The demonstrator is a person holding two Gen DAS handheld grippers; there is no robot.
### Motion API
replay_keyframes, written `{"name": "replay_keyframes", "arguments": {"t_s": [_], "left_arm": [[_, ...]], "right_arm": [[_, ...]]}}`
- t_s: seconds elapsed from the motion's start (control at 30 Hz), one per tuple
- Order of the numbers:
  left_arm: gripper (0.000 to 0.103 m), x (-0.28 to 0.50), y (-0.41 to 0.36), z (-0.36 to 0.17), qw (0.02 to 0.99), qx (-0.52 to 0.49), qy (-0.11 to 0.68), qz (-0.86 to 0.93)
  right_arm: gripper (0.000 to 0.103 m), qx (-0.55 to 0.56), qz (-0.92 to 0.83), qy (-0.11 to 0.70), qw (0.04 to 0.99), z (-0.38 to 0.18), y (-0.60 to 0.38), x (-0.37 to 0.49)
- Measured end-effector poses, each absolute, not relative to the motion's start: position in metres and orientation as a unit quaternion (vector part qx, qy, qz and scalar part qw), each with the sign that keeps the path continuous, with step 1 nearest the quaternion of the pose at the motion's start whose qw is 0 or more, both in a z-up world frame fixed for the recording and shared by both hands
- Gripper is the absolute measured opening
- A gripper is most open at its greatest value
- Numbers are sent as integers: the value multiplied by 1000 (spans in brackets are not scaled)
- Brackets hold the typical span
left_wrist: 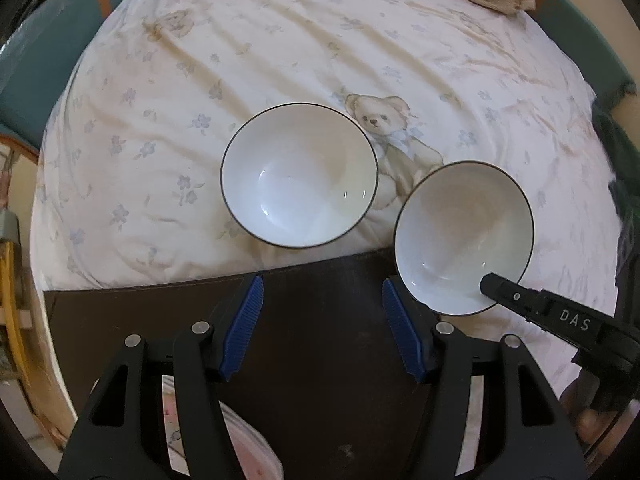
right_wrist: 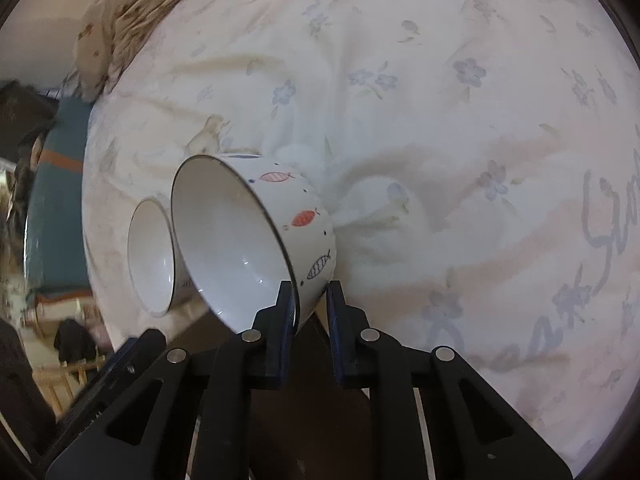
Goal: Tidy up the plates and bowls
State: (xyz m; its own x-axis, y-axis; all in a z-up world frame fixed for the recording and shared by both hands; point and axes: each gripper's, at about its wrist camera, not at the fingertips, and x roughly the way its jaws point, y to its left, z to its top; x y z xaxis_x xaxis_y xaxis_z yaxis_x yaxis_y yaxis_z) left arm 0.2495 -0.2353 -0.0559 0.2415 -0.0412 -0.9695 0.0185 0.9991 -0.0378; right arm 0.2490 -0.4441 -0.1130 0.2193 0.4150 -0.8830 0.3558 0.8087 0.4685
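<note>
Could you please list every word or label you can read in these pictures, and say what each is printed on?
"DAS": white letters on the black finger of the right gripper, seen from the left wrist.
Large blue cursive script on the bedsheet, at right in the right wrist view: cut off and blurred, not readable.

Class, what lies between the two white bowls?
In the left wrist view, between the free bowl and held bowl: only bedsheet, showing its printed teddy bear.

held bowl [right_wrist: 256,240]: white, dark rim, red/blue fish. bedsheet [left_wrist: 280,48]: cream, blue flowers, teddy bear print.
</note>
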Motion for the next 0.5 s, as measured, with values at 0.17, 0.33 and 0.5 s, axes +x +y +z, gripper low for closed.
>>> {"name": "replay_keyframes", "arguments": {"t_s": [0.17,0.33,0.5], "left_arm": [[59,240,-237,-60,779,4,627,-23],[59,235,-232,-58,791,11,612,-4],[59,238,-230,-64,780,-4,626,-7]], "right_arm": [[15,296,45,652,697,-122,-440,237],[14,278,76,676,678,-126,-436,223],[13,227,54,674,701,-110,-436,217]]}}
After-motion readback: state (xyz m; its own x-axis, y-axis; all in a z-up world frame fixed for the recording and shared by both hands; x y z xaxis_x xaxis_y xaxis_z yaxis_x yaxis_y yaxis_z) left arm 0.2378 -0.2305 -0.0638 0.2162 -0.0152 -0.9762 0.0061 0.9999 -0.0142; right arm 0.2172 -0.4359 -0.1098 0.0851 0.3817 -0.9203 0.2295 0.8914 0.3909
